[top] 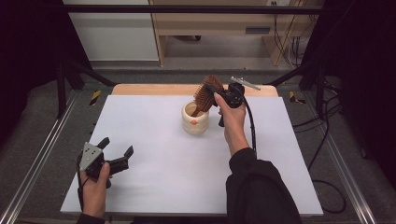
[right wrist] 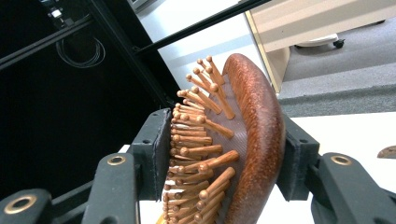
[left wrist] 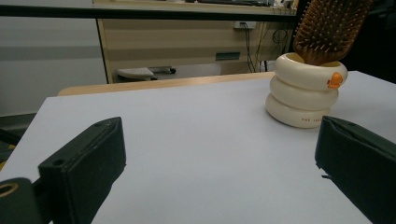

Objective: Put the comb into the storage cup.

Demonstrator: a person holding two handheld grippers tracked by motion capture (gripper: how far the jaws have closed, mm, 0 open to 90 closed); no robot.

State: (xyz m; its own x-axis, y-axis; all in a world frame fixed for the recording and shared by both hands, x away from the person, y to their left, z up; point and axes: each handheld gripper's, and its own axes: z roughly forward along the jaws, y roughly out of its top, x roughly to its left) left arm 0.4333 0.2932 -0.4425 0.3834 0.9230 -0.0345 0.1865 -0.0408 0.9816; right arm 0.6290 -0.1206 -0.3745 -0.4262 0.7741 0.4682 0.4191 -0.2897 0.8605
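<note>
Cream and glossy, the holder [top: 195, 118] in front of you looks like three fat rings stacked one on another, with a small orange mark on its top ring and tiny red print on the lowest one. It stands upright on the white table cover [top: 163, 158], toward the far middle of it. Inside its round mouth you have the wooden hairbrush [top: 205, 95], handle down, so that the handle is hidden in the holder and the oval head rises above the rim, leaning to the right.

The brush head has a smooth, reddish-brown, curved back. Its other face carries many thin wooden pins with small round tips, set in a ribbed brown cushion.

Your right gripper [top: 212, 91] takes this head between its two black jaws. In the right gripper view one flat pad lies against the polished back and the other stands at the pin tips [right wrist: 187, 140], so the head is pinched, but I cannot tell how firmly it presses.

Your left gripper [top: 114, 151] rests at the near left corner of the table, well apart from the holder. Its jaws are spread wide and nothing is between them. Their pads look matte and dark.

A strip of light wood [top: 154, 89] shows at the far edge beyond the white cover.
</note>
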